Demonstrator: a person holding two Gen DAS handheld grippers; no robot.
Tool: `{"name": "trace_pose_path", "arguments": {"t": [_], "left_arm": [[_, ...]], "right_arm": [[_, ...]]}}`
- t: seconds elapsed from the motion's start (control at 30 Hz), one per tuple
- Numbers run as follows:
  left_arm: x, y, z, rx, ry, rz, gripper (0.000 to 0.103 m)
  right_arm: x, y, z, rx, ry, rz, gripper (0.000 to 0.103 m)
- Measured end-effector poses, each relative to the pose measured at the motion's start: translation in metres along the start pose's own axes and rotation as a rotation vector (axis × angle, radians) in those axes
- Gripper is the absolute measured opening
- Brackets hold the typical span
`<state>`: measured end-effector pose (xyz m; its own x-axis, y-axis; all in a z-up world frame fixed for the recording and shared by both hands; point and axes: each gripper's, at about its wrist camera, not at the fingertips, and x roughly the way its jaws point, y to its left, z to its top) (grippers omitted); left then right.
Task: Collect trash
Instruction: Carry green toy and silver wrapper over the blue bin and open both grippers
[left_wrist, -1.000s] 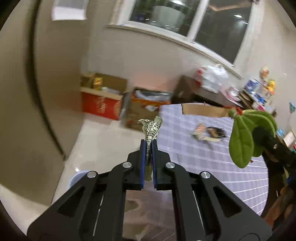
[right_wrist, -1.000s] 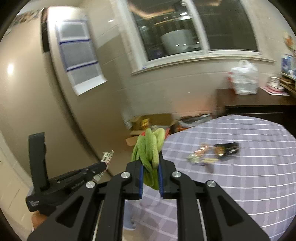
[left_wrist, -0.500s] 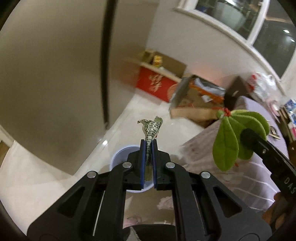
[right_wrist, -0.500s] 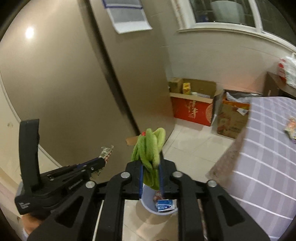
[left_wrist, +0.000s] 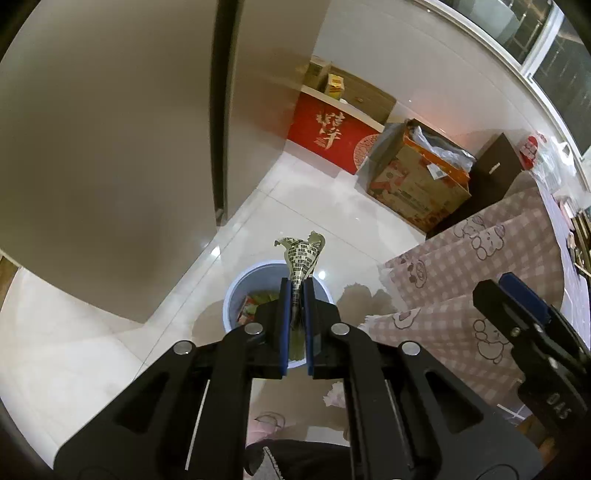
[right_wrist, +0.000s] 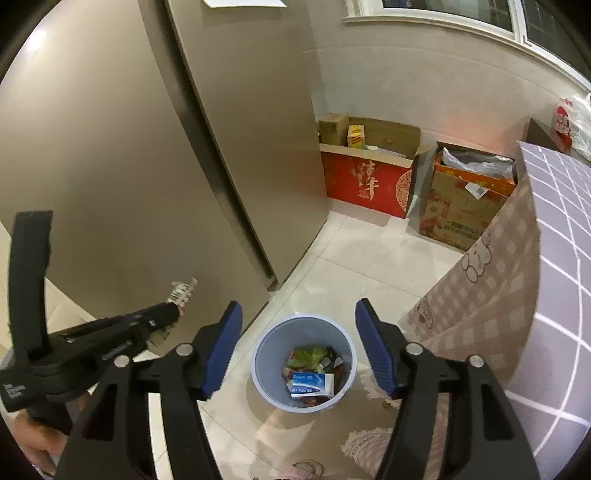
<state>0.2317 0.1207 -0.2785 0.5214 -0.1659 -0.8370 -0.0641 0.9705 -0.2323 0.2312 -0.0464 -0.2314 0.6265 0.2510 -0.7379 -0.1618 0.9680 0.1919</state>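
A pale blue trash bin (right_wrist: 266, 354) stands on the tiled floor, holding several wrappers and a green leafy piece (right_wrist: 310, 355). My right gripper (right_wrist: 298, 306) hangs above the bin. Its jaws are opening, with nothing between the blue pads. In the left wrist view it shows at the right edge (left_wrist: 517, 291). My left gripper (left_wrist: 296, 295) is shut on a crumpled checked wrapper (left_wrist: 301, 258) and hovers over the bin (left_wrist: 236, 295). Seen from the right wrist, the left gripper (right_wrist: 173, 312) is left of the bin, the wrapper (right_wrist: 181, 291) sticking out of its tip.
A tall beige cabinet front (right_wrist: 240, 147) rises left of the bin. A red box (right_wrist: 365, 184) and a cardboard box (right_wrist: 465, 206) stand against the far wall. The table, with a lilac checked top (right_wrist: 554, 258) and a hanging pink bear-print cloth (left_wrist: 480, 277), is at the right.
Both grippers swung from the table down to the bin. The right jaws opened and the green leafy piece left them. The left gripper kept its wrapper.
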Motion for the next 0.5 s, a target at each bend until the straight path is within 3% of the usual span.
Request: {"name": "trace_pose_path", "arguments": {"t": [0.5], "left_arm": [[0.001,-0.033,0.022,0.074,-0.003,-0.032,0.007]], "right_arm": [[-0.034,0.0,0.005,-0.072,-0.137,-0.077,0.072]]}}
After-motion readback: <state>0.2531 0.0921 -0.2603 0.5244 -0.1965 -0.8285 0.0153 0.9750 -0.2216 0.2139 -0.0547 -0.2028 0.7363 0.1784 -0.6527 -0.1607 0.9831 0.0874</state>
